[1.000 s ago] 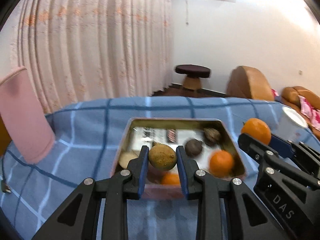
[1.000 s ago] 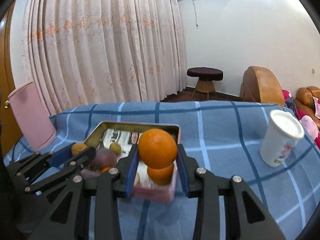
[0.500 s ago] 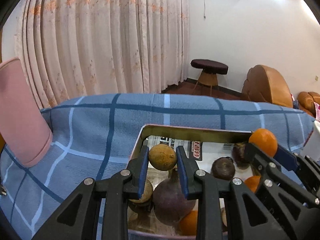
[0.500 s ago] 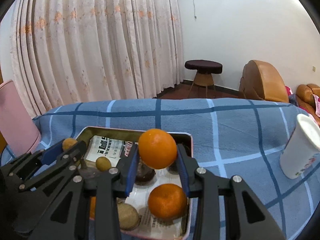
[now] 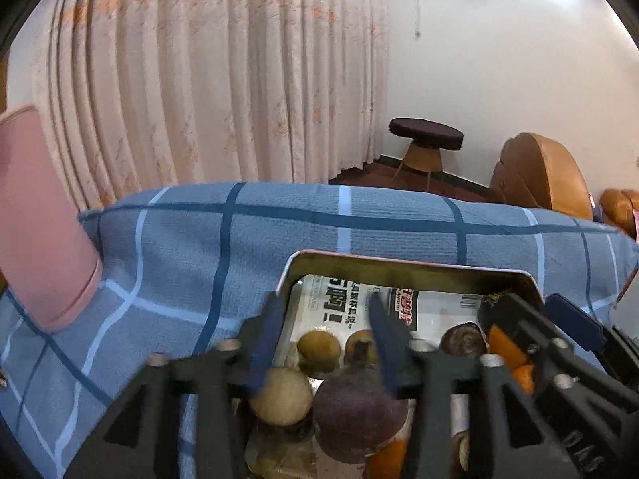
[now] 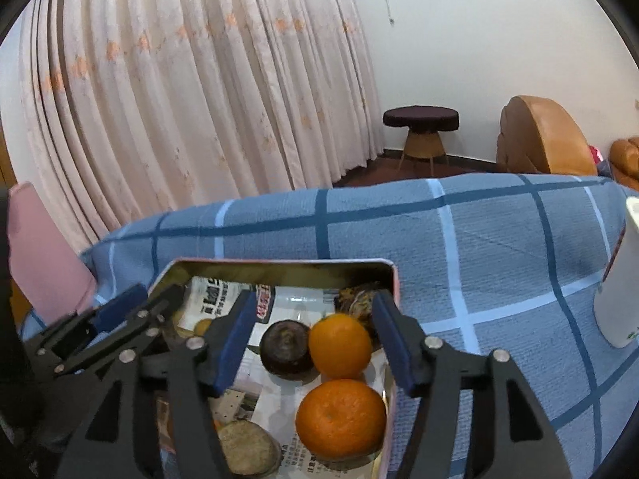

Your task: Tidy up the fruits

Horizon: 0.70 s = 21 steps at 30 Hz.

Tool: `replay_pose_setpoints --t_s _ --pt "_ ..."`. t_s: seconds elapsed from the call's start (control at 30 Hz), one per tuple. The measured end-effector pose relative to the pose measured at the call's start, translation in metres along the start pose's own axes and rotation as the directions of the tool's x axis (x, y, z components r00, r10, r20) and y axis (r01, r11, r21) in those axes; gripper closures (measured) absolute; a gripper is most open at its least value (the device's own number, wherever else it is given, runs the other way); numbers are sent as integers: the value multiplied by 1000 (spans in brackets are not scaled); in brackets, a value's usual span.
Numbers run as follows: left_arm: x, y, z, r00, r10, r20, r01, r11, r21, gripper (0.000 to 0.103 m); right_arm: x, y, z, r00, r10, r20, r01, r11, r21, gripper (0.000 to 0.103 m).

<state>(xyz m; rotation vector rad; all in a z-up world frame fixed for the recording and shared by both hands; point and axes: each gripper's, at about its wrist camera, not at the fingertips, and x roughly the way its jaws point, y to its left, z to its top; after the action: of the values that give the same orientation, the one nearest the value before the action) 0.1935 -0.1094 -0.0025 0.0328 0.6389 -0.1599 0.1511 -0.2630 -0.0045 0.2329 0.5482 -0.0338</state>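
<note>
A metal tray [image 5: 399, 265] lined with printed paper sits on the blue checked cloth; it also shows in the right wrist view [image 6: 279, 265]. My left gripper [image 5: 323, 343] is open over the tray's left part, above a small brown-green fruit [image 5: 318, 350], a pale round fruit [image 5: 281, 397] and a dark purple fruit [image 5: 359, 409]. My right gripper [image 6: 313, 343] is open over the tray's right part. An orange [image 6: 339, 345] lies between its fingers, beside a dark round fruit [image 6: 285, 347]. A larger orange [image 6: 341, 419] lies nearer to me.
A white paper cup [image 6: 619, 279] stands on the cloth at the right. A pink box [image 5: 36, 215] stands at the left. Curtains, a stool [image 6: 421, 127] and an orange-brown armchair [image 6: 539, 139] are behind the table.
Both grippers opened and moved lower over the tray. The left let go of the brown-green fruit and the right let go of the orange; both fruits now lie in the tray.
</note>
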Motion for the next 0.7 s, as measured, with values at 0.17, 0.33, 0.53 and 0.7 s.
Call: replay_pose_setpoints --t_s 0.17,0.33,0.53,0.7 --pt "-13 9 -5 1000 -15 21 16 999 -38 25 -17 -10 -2 998 13 60 -16 998 53 19" --pt "-22 12 -12 1000 -4 16 5 999 -48 25 -27 -2 -7 995 -28 94 24 999 36 14" --pt "-37 15 -20 998 25 59 -25 1000 -16 25 -39 2 -12 988 -72 134 70 997 16 5" --pt "-48 14 -32 995 46 85 -48 999 25 25 -55 15 -21 971 -125 204 139 989 -57 0"
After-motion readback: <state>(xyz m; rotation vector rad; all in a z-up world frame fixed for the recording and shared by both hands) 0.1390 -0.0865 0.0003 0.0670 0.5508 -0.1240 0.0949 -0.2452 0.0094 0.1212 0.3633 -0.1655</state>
